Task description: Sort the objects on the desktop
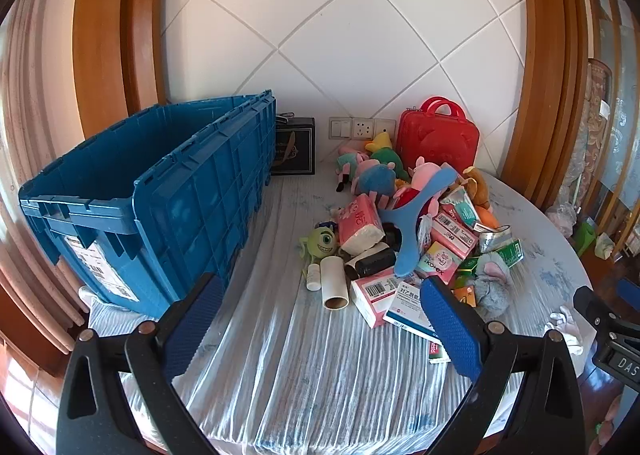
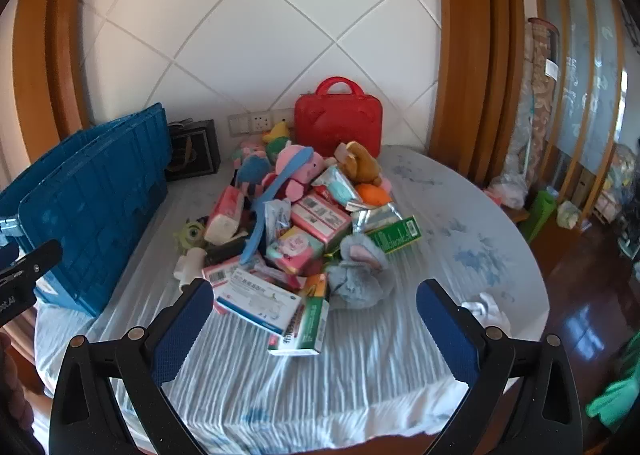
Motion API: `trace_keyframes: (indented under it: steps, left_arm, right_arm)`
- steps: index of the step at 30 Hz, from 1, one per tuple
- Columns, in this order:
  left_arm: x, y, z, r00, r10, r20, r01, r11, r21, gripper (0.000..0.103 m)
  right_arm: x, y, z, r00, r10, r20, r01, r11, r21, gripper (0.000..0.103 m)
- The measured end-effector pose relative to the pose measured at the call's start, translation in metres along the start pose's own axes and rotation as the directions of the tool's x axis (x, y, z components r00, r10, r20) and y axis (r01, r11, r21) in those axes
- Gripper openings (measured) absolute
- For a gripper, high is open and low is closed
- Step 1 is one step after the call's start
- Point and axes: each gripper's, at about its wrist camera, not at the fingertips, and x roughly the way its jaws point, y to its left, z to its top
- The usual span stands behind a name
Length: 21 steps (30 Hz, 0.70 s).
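At centre frame, the heaped pile of boxes and plush toys [image 2: 296, 223] could topple if nudged; left gripper [image 1: 320, 319] and right gripper [image 2: 316, 323] both gape wide, empty.

Table [image 1: 280, 355]; blue crate [image 1: 160, 195]; cluttered heap [image 2: 304, 223].

A lived-in home: a cloth-covered desk [image 2: 460, 215] heaped with plush toys [image 2: 300, 169], against a tiled wall [image 1: 340, 35] with wooden trim [image 2: 464, 55], wall sockets [image 1: 362, 128] and polished wood flooring [image 2: 580, 319].
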Motion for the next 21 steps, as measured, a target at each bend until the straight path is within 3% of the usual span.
trace_keyframes:
  steps: [12,21]
  left_arm:
    - [0.035,0.011,0.013,0.997,-0.061,-0.040,0.062,0.998,0.028,0.101]
    - [0.074,0.020,0.029,0.990,-0.122,-0.075,0.128,0.989,0.077,0.101]
  right_arm:
    - [0.015,0.014,0.008,0.998,-0.054,-0.019,0.054,0.998,0.008,0.103]
    - [0.032,0.017,0.010,0.992,-0.117,-0.039,0.120,0.990,0.079,0.103]
